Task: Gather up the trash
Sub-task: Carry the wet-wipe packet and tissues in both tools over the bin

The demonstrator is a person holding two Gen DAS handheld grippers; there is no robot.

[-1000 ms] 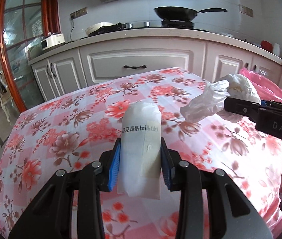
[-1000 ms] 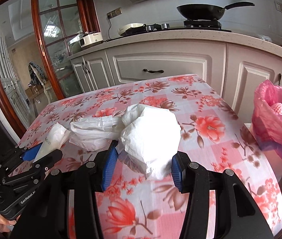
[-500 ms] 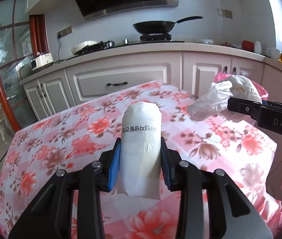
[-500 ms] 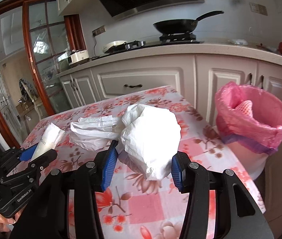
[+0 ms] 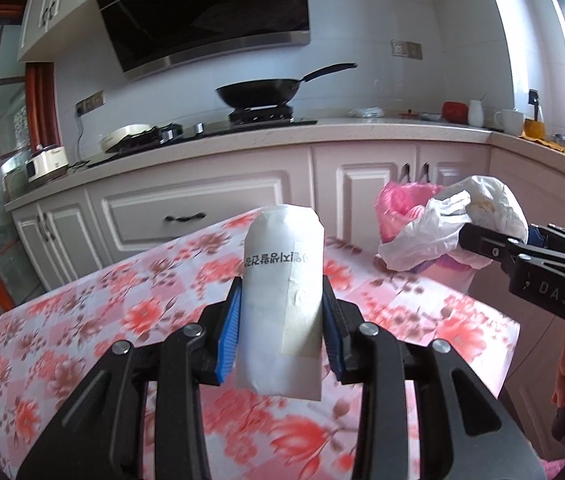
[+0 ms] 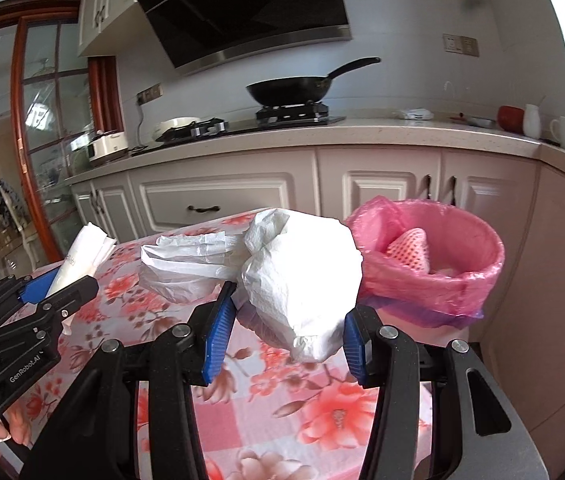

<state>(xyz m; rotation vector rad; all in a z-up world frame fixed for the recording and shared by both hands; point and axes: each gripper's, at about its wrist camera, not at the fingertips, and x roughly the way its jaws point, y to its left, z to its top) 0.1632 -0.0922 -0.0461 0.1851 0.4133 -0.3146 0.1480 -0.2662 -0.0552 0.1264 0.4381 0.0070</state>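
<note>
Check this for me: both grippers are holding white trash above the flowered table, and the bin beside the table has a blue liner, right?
Not quite. The bin beside the table has a pink liner, as the right wrist view shows. The rest holds: the left gripper grips a white paper packet and the right gripper grips a crumpled white bag.

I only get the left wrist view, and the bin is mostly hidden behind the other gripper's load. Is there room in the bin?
Observer: Yes. The pink-lined bin stands open beside the table; only a pink foam net shows inside.
Operator: Is the right grip secure?
Observer: The right gripper pinches the crumpled white bag between both pads; a loose tail trails left.
Operator: And my packet from that side?
Observer: The white packet sticks up from the left gripper.
</note>
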